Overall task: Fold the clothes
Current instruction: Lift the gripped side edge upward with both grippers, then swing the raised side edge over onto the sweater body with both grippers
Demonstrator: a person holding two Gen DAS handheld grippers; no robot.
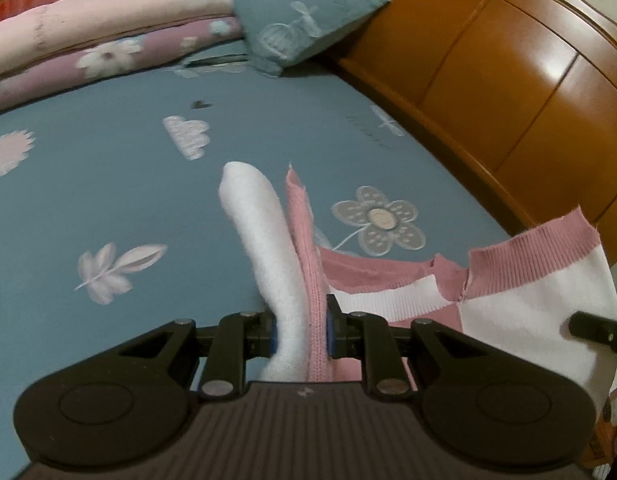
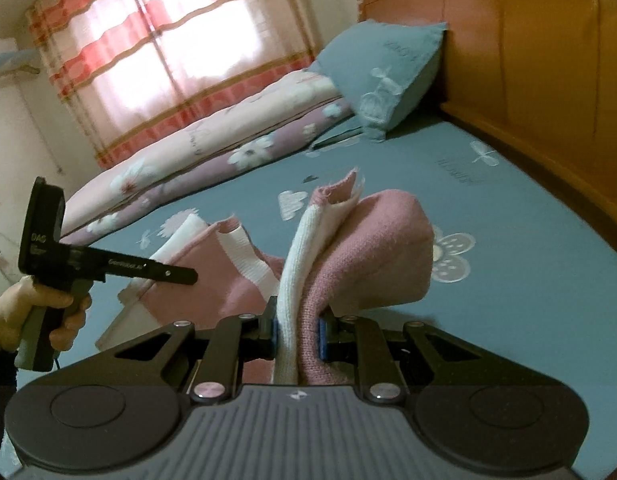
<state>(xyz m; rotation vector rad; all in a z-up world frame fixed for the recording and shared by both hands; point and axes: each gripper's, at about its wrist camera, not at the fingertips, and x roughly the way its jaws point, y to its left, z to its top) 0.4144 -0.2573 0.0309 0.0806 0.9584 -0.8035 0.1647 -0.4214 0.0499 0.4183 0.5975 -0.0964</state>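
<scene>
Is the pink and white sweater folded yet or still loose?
Still loose. The sweater hangs bunched between the left gripper and right gripper, both clamped on it, lifted off the bed sheet.

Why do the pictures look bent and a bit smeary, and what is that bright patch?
Left wrist view: the wide lens curves the wooden headboard, which shows glare streaks; the quilts are smeared. Right wrist view: daylight washes out the curtained window, and the pillow is soft.

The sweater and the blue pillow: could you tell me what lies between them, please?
Only bare blue bedsheet separates the sweater from the pillow, seen in the right wrist view.
</scene>
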